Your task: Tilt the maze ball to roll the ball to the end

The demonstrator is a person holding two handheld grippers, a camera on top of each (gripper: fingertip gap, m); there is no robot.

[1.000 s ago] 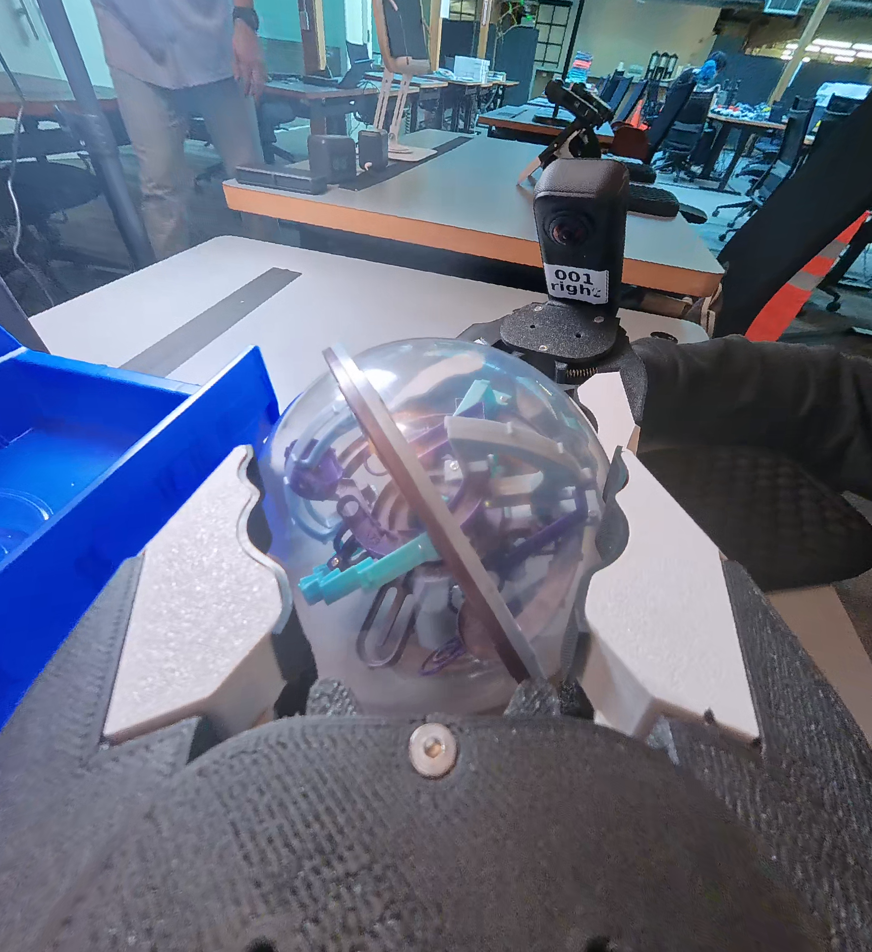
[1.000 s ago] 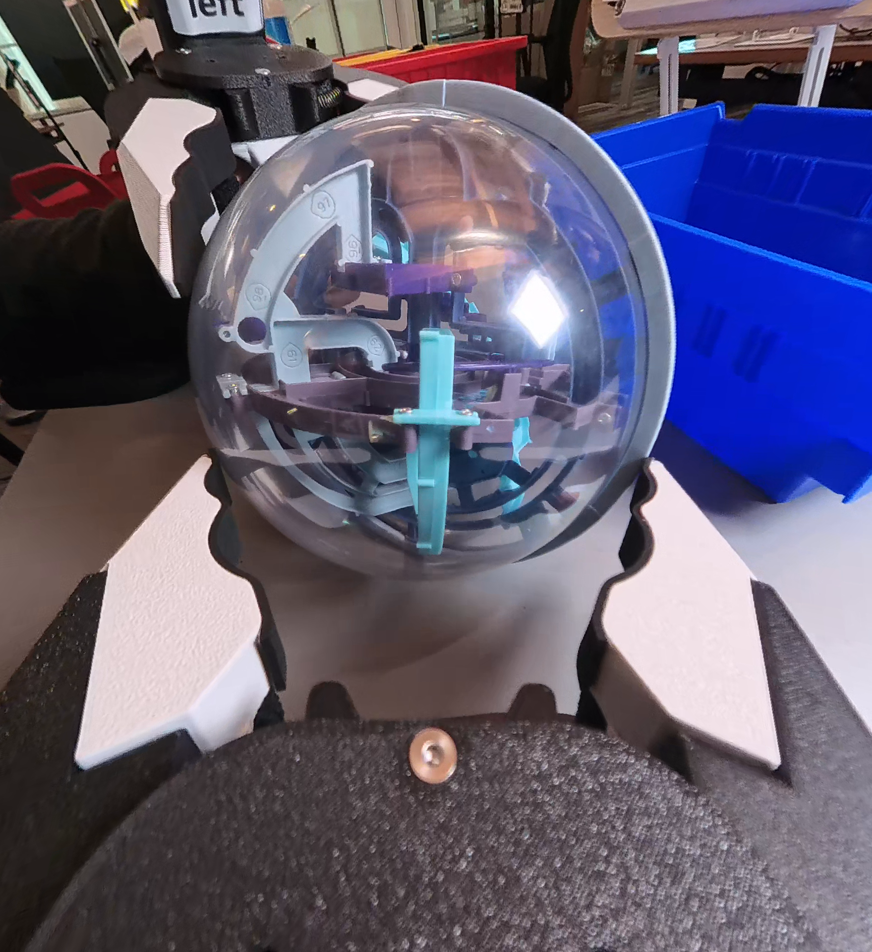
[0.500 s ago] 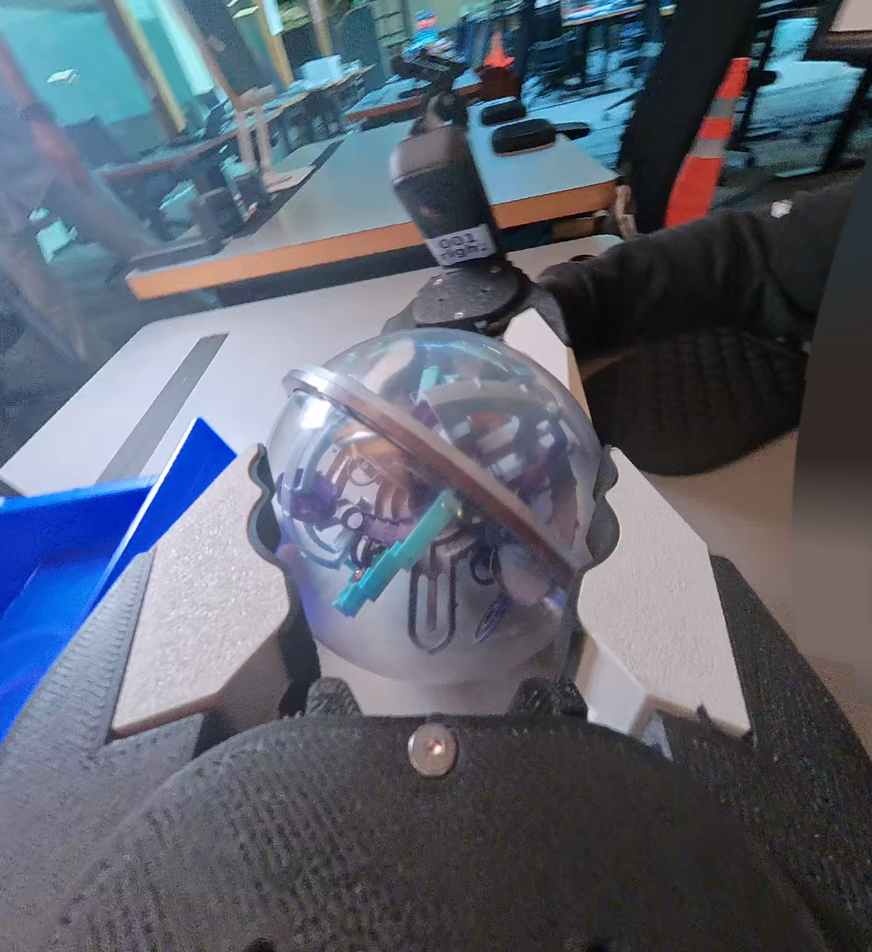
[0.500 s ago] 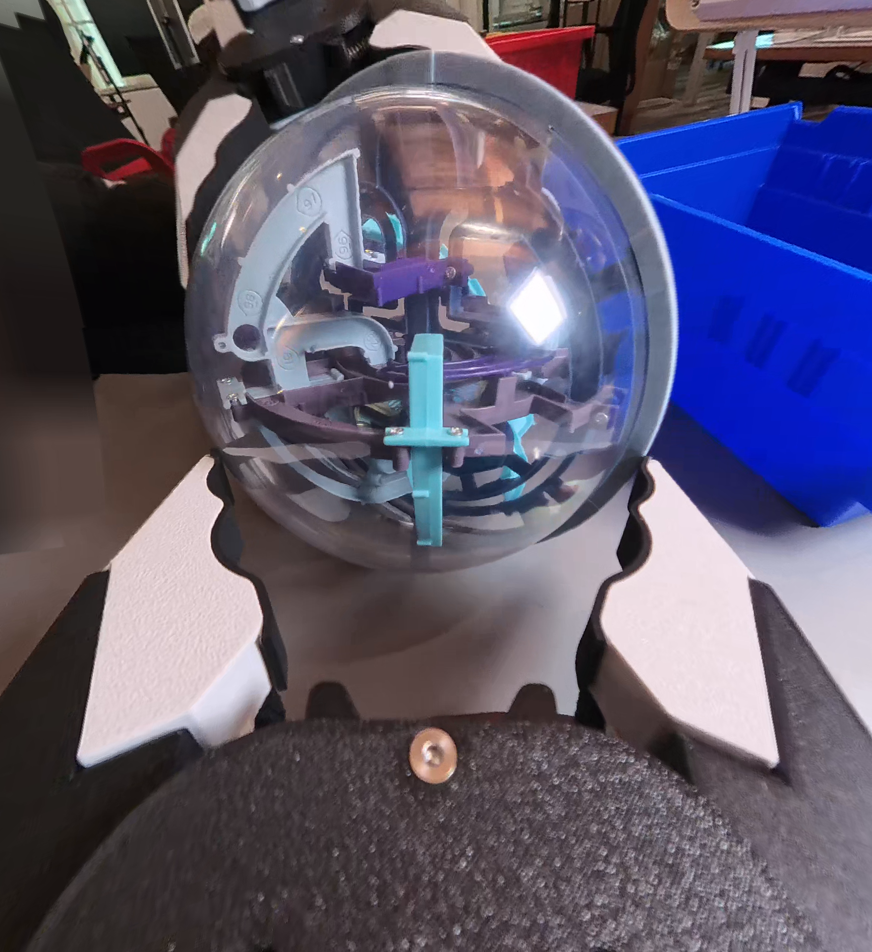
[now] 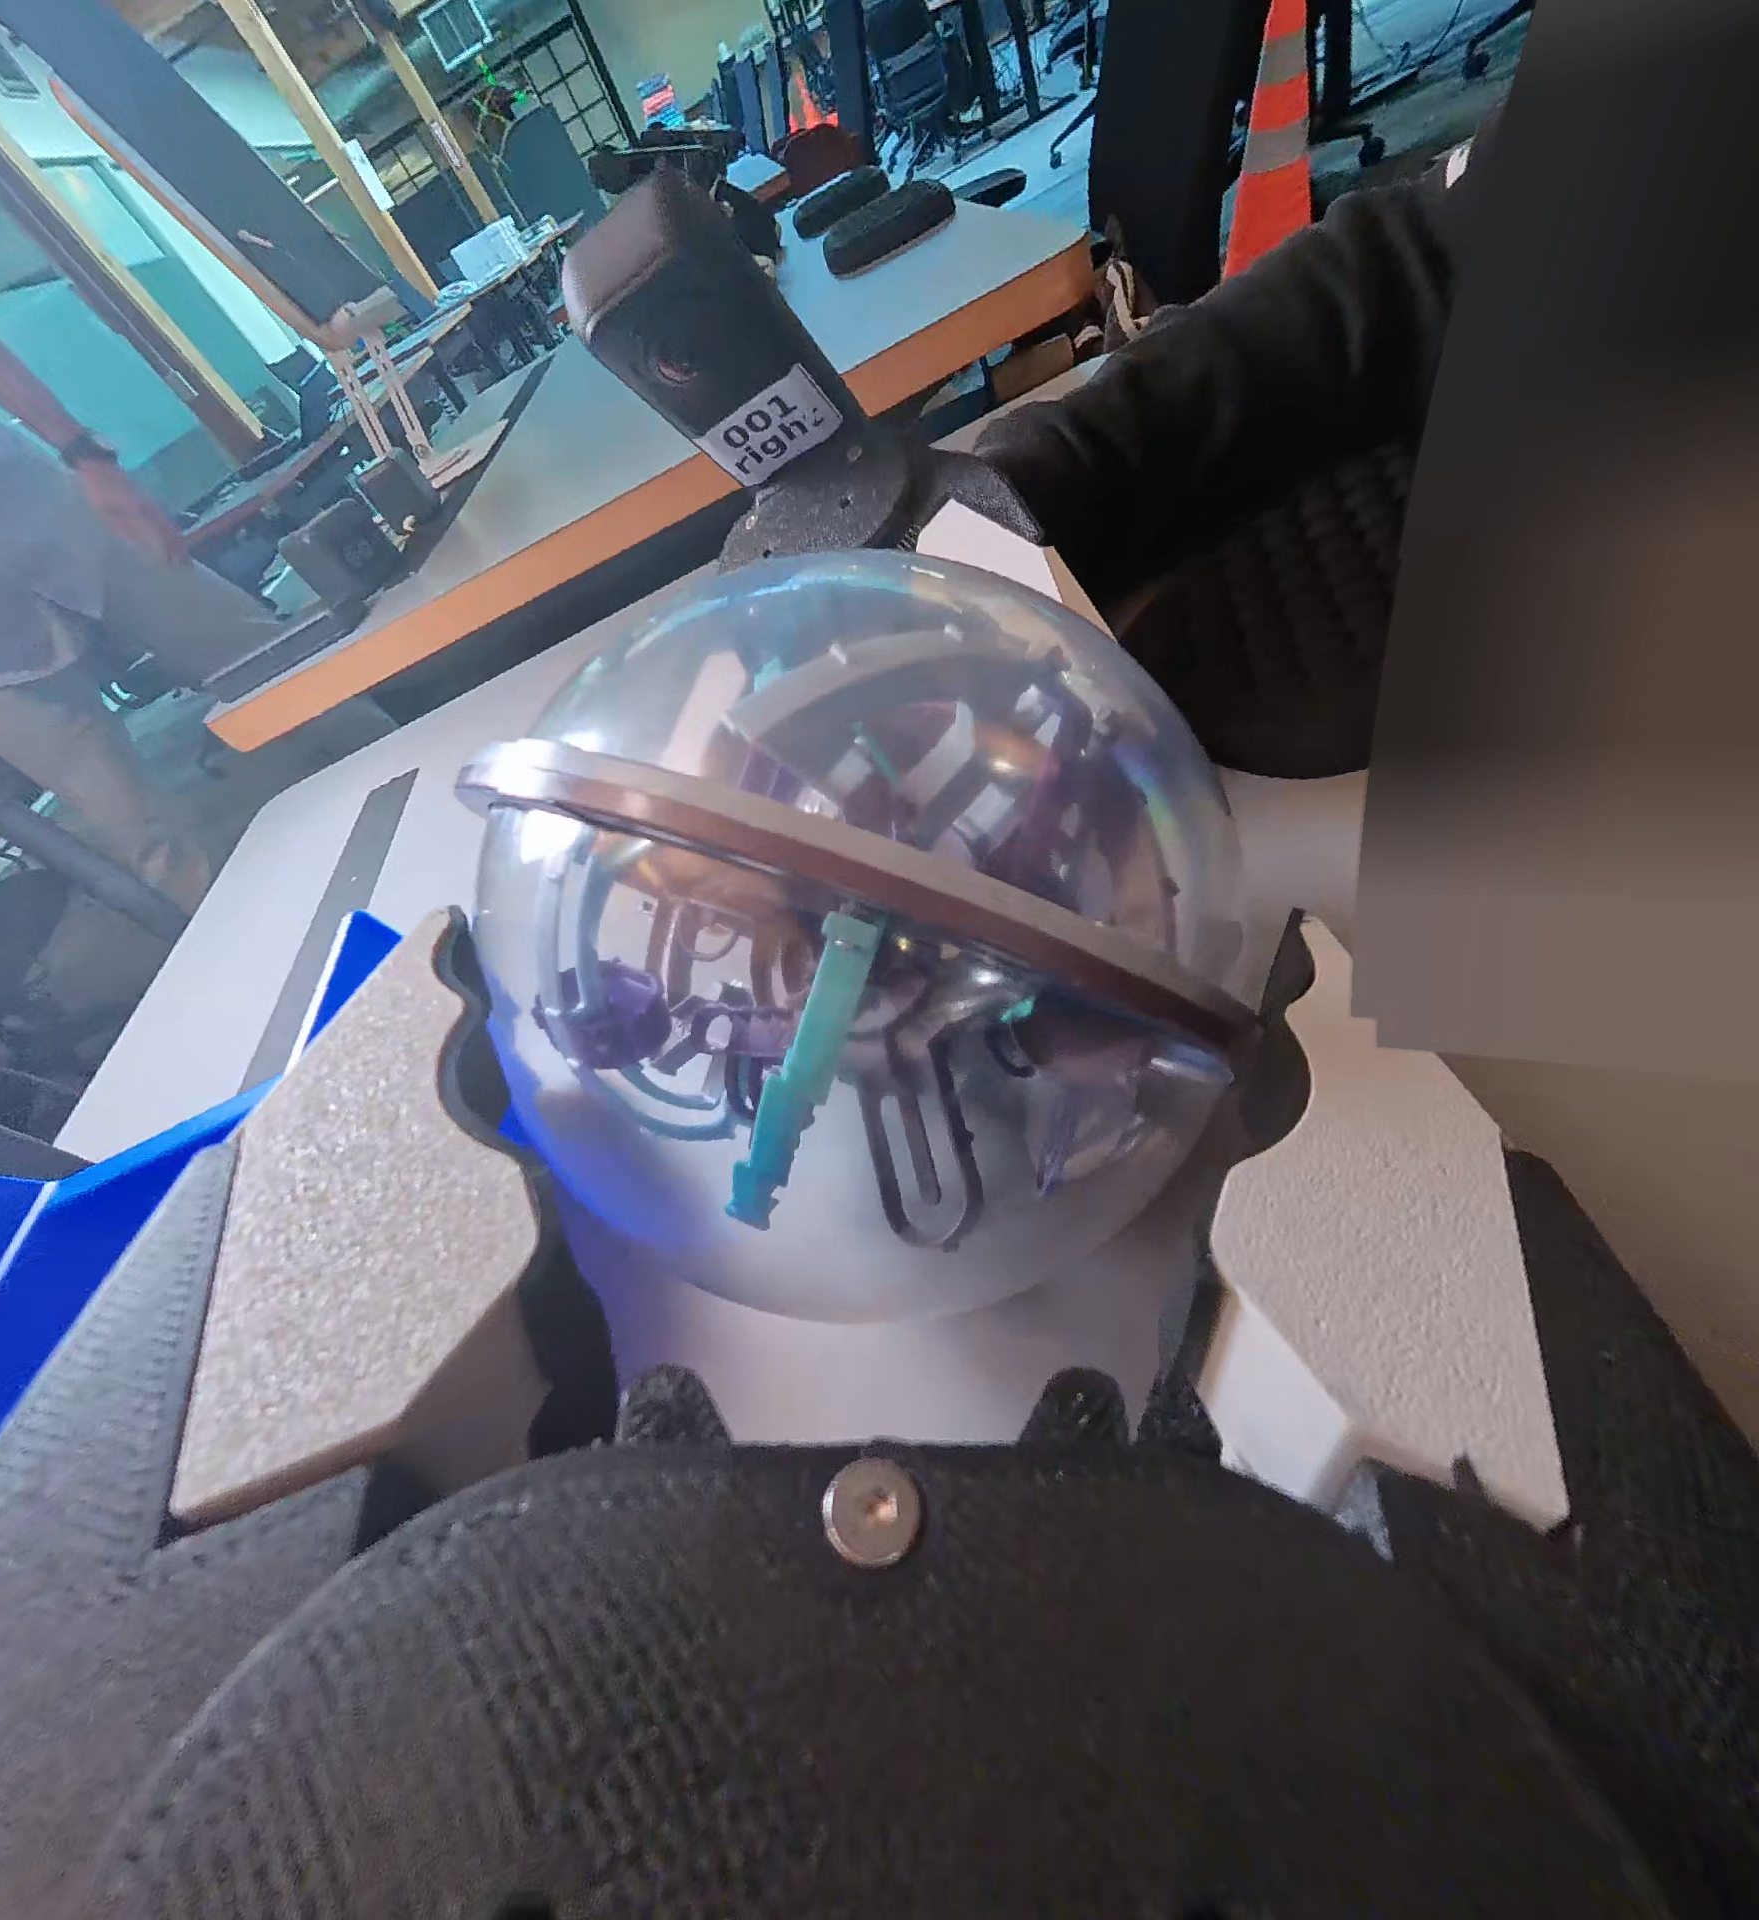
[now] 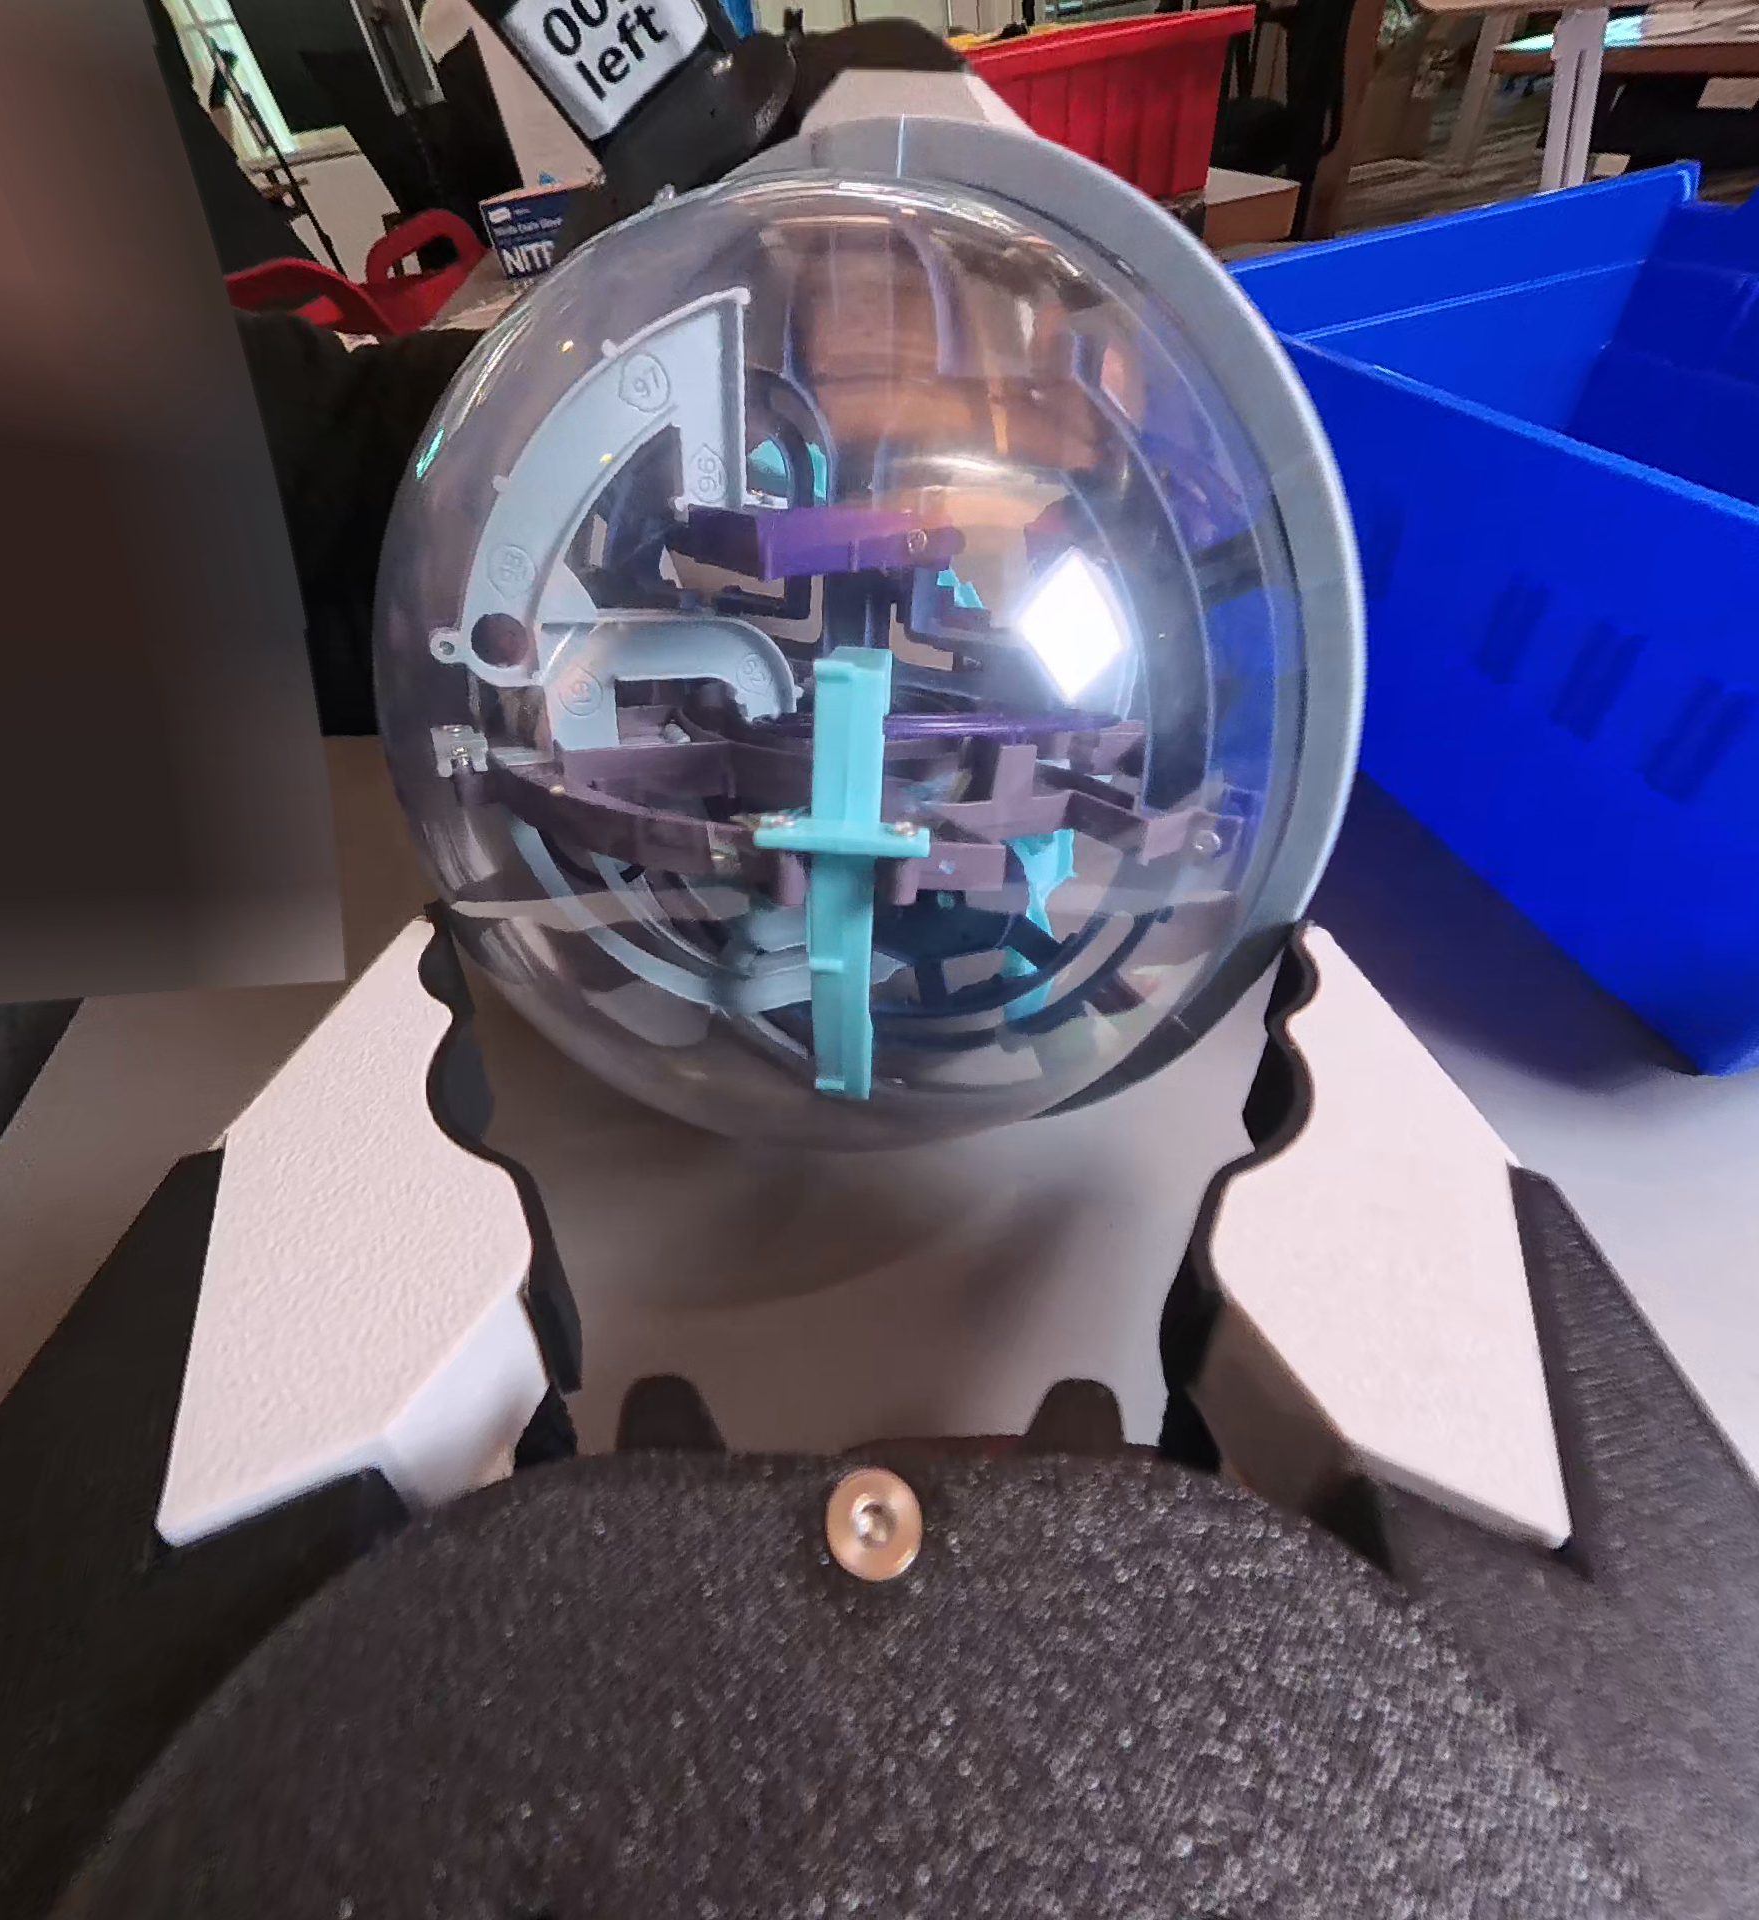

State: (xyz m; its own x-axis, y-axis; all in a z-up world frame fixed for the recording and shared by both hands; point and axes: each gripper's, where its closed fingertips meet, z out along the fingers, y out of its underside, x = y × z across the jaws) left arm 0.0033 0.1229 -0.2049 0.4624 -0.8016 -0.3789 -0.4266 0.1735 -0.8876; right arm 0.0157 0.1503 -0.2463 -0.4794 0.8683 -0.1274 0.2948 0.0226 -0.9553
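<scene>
Left wrist view alone shows the seam ring of the maze ball (image 5: 854, 935) slanting down to the right, the right gripper's camera housing behind it, and a black sleeve (image 5: 1218, 436) beyond. Right wrist view alone shows grey, purple and teal tracks face-on inside the maze ball (image 6: 854, 665), the ring standing near upright on its far right edge, and a red bin (image 6: 1114, 83) far behind.

The sphere is clear plastic, held above the white surface (image 6: 1581, 1122), a blue bin (image 6: 1581, 623) just beside it.

Left gripper (image 5: 870, 997) is clamped on the sphere's sides. Right gripper (image 6: 859, 966) grips it likewise from the opposite side, tilted.
</scene>
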